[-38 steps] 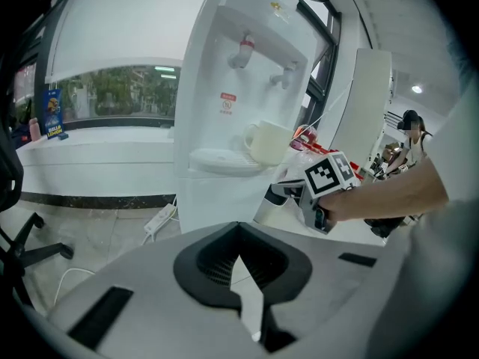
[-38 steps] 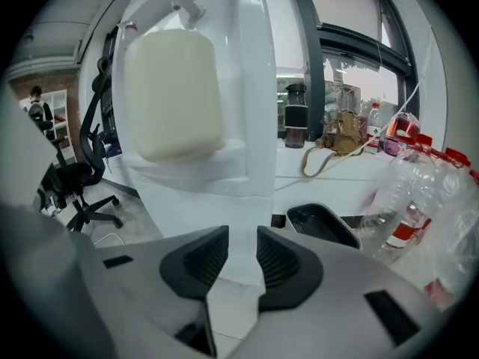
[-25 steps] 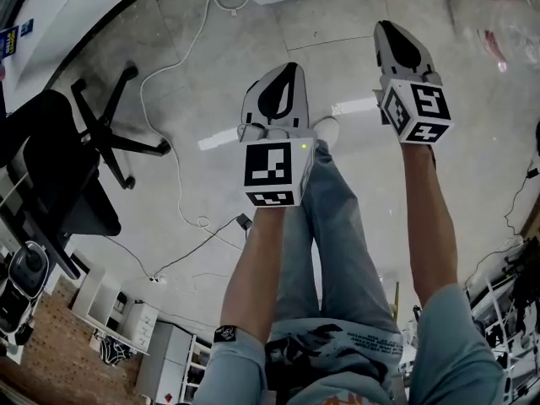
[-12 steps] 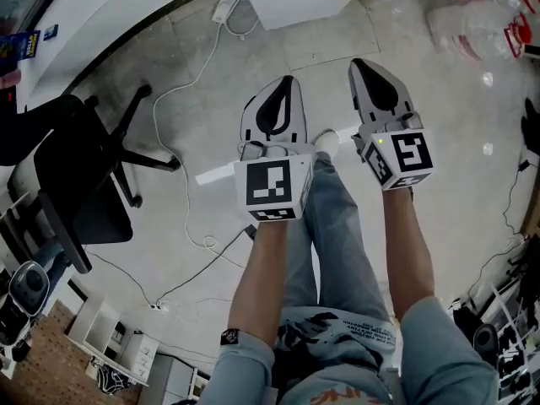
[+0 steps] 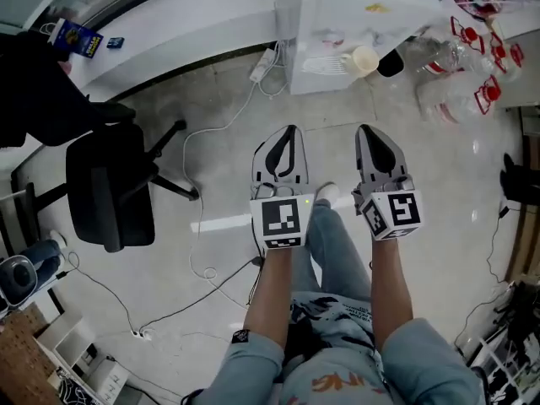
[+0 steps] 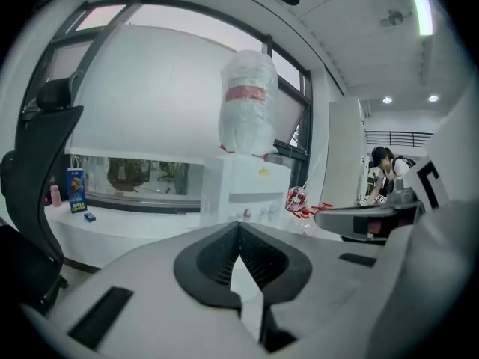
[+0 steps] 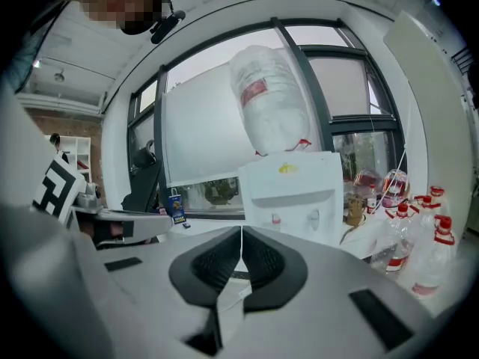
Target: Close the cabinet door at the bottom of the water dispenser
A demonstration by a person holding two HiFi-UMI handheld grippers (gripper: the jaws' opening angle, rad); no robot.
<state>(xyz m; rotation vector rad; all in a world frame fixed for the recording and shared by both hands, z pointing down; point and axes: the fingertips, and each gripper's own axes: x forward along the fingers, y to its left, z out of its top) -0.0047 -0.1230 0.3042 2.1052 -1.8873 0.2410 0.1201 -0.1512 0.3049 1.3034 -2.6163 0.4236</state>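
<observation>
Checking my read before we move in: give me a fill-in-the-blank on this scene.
The left gripper and right gripper are both ____.
A large ____ sits on top of the dispenser.
In the head view, the chair stands ____ of both grippers.
Missing: shut; bottle; left.

We are in an office-like workroom. A black swivel office chair (image 5: pixel 110 197) stands on a polished concrete floor (image 5: pixel 211 133), where a white power strip (image 5: pixel 259 64) and loose cables (image 5: pixel 193 226) lie. Against a long white sill (image 5: pixel 169 36) under tall windows (image 7: pixel 340 88) we see a white water dispenser (image 7: pixel 292 193) with a big bottle (image 7: pixel 269 99) on top, and clear water jugs (image 5: pixel 460 66) beside it. White shelving units (image 5: pixel 84 361) stand at one side, and a person (image 6: pixel 385 172) stands further back.
</observation>
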